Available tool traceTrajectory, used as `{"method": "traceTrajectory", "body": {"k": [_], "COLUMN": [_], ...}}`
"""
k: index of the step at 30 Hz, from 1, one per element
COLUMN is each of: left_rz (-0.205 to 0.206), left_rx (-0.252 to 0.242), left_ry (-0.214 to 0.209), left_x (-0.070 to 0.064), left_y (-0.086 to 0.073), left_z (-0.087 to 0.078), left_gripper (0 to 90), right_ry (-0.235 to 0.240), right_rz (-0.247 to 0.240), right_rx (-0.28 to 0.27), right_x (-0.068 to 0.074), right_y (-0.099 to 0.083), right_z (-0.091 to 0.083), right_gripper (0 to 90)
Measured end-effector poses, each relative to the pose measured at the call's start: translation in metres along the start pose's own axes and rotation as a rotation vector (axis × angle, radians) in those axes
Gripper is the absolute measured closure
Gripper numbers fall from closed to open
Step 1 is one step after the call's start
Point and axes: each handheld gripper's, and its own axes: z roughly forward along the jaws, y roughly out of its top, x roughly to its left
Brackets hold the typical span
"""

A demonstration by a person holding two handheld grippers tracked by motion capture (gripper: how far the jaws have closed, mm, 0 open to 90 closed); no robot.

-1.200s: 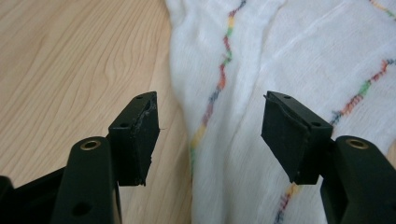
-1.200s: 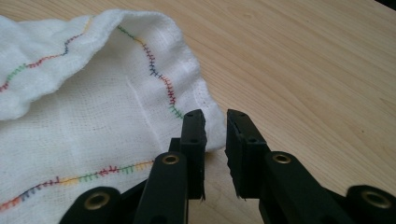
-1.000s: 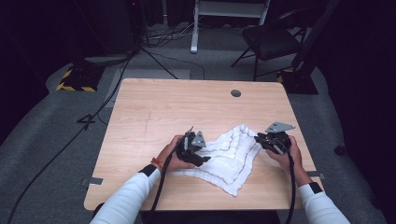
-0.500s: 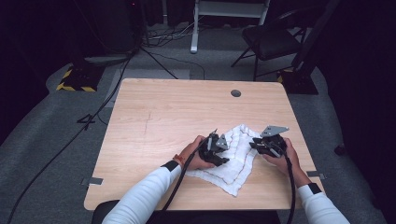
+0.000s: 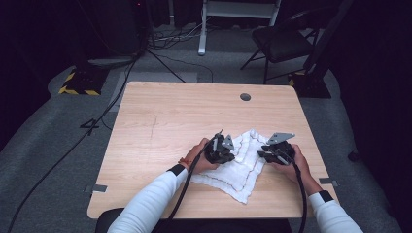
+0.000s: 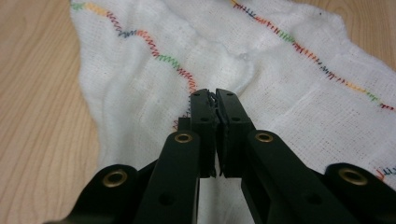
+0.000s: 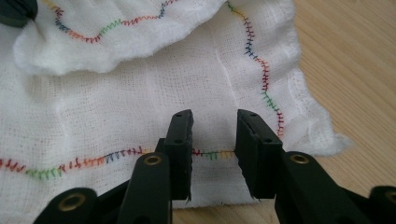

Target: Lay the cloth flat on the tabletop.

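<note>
A white cloth [image 5: 243, 167] with a many-coloured stitched border lies rumpled on the wooden table [image 5: 184, 111], near its front right. My left gripper [image 5: 221, 148] rests over the cloth's left part. In the left gripper view its jaws are shut [image 6: 215, 95] on a pinch of the cloth [image 6: 289, 84] at a stitched hem. My right gripper [image 5: 270, 155] is at the cloth's right edge. In the right gripper view it stands open [image 7: 214, 119] just above the cloth [image 7: 116, 102], astride a line of stitching. A folded-over flap [image 7: 107, 42] lies beyond it.
A round cable hole [image 5: 245, 97] sits in the table's far right part. On the floor behind are a dark chair [image 5: 282, 43], cables [image 5: 160, 58] and a yellow-and-black striped block [image 5: 77, 85]. Bare tabletop extends to the left and far side.
My left gripper has travelled right from the cloth's left edge over the cloth, drawing that edge with it. The right gripper has shifted slightly left and stayed at the right edge.
</note>
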Motion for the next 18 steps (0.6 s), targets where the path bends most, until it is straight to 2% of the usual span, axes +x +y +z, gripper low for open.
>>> {"method": "traceTrajectory", "body": {"k": [3,5,11,12,17,18], "left_rz": [-0.017,-0.038,-0.034,-0.011,-0.018,-0.020], "left_rx": [-0.022,-0.056,-0.052,-0.036,-0.040,-0.039], "left_ry": [0.002,-0.007,-0.005,-0.009,-0.032,-0.038], "left_x": [0.0041,0.0076,0.0071,0.0064,0.0058,0.0055], "left_y": [-0.0002,-0.0015,-0.0016,-0.0017,-0.0020,-0.0022], "left_z": [-0.0064,-0.0122,-0.0124,-0.0109,-0.0112,-0.0109], "left_gripper": [87.3,85.9,86.5,88.9,76.5,76.5], "right_ry": [0.004,0.000,-0.001,-0.002,-0.004,-0.005], "right_rz": [0.008,0.005,0.010,0.007,0.010,0.009], "right_rx": [-0.001,0.002,0.000,0.001,0.000,0.001], "right_x": [-0.0010,-0.0011,-0.0011,-0.0010,-0.0011,-0.0011], "right_y": [-0.0007,-0.0007,-0.0008,-0.0007,-0.0008,-0.0007], "right_z": [0.0006,0.0005,0.0009,0.0008,0.0010,0.0009], "right_gripper": [66.9,66.5,65.4,65.3,64.3,64.3]}}
